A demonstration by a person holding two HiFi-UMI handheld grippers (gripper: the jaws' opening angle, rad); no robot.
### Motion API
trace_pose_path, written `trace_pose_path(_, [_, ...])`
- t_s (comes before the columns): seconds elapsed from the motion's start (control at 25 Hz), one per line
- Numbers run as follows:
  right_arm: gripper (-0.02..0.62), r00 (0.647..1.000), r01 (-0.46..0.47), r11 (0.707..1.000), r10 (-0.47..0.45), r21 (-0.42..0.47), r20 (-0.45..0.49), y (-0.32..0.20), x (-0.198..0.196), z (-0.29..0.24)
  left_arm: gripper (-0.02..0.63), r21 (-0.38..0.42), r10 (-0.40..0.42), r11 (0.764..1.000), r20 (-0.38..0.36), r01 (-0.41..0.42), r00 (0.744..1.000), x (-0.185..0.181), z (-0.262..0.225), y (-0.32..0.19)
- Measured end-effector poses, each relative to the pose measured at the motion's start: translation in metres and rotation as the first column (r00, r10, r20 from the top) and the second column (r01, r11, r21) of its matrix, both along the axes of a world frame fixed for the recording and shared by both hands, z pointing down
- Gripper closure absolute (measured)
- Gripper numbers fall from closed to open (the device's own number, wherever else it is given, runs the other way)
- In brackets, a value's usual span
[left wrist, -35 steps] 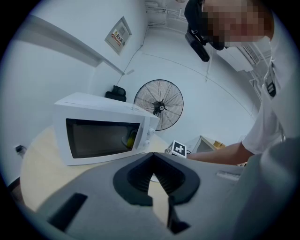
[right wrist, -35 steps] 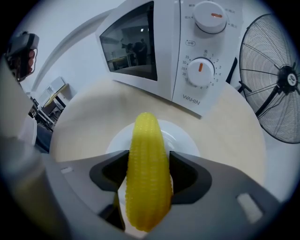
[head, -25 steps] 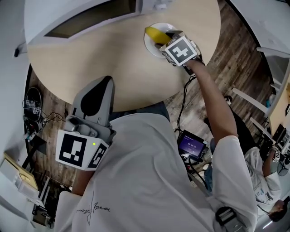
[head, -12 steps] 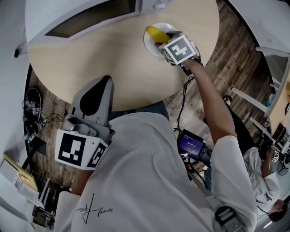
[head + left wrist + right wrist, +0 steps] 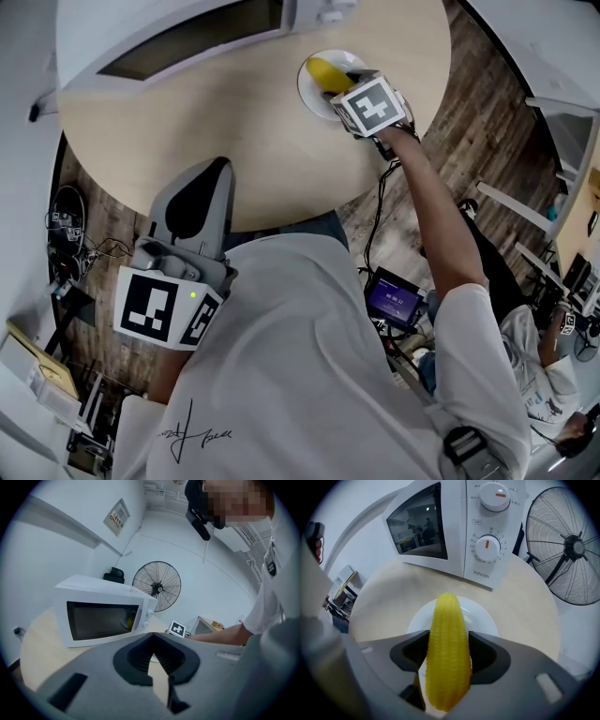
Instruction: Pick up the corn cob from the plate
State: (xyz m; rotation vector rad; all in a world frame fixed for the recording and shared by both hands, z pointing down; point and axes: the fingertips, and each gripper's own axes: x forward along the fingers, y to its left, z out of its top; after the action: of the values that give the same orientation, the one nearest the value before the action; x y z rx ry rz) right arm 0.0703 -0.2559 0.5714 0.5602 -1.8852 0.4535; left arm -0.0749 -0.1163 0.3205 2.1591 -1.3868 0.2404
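1. Clamping the corn cob point(image 5: 446, 658) at its middle, the right hand-held gripper point(image 5: 448, 641) has one jaw pressed against each side of it. The cob's narrow tip points toward the microwave point(image 5: 454, 527).
2. The cob hangs over the white plate point(image 5: 485, 620), which rests on the round wooden surface point(image 5: 525, 602) just in front of the microwave. No view shows whether the cob's underside touches the plate.
3. Against the head view of a second ago, the cob and the right hand-held gripper have drifted only a little to the right. They remain over the plate, with the person's arm stretched out across the surface's edge.
4. The left hand-held gripper point(image 5: 192, 220) has not moved. It is held back by the person's torso, at the near edge of the surface and well apart from the plate. Its jaws are together at the tips with nothing between them.
5. A standing fan point(image 5: 567, 550) sits beyond the surface, to the right of the microwave.
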Motion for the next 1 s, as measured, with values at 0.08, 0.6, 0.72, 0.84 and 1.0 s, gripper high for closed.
trace_pose_path(0.08, [0.324,1.000,-0.008,1.000,0.008,-0.002,0.001,0.000,0.000,-0.001,0.614,0.002,0.001,1.000,-0.001,-0.001,1.000,-0.002,-0.001,-0.001])
trace_pose_path(0.6, [0.324,0.999,-0.048,0.999,0.048,0.014,0.001,0.000,0.010,-0.008,0.614,0.022,0.023,1.000,-0.006,-0.022,1.000,0.005,-0.005,0.000])
trace_pose_path(0.72, [0.324,0.998,-0.056,0.998,0.056,0.017,0.002,0.000,0.012,-0.009,0.614,0.025,0.024,0.999,-0.009,-0.024,1.000,0.005,-0.005,-0.001])
trace_pose_path(0.84, [0.324,0.998,-0.065,0.998,0.065,0.021,0.003,0.001,0.016,-0.009,0.614,0.031,0.026,0.999,-0.009,-0.026,1.000,0.007,-0.005,0.000])
trace_pose_path(1.0, [0.324,0.997,-0.075,0.997,0.074,0.028,0.008,0.001,0.018,-0.013,0.614,0.035,0.028,0.999,-0.008,-0.028,1.000,0.008,-0.007,0.001])
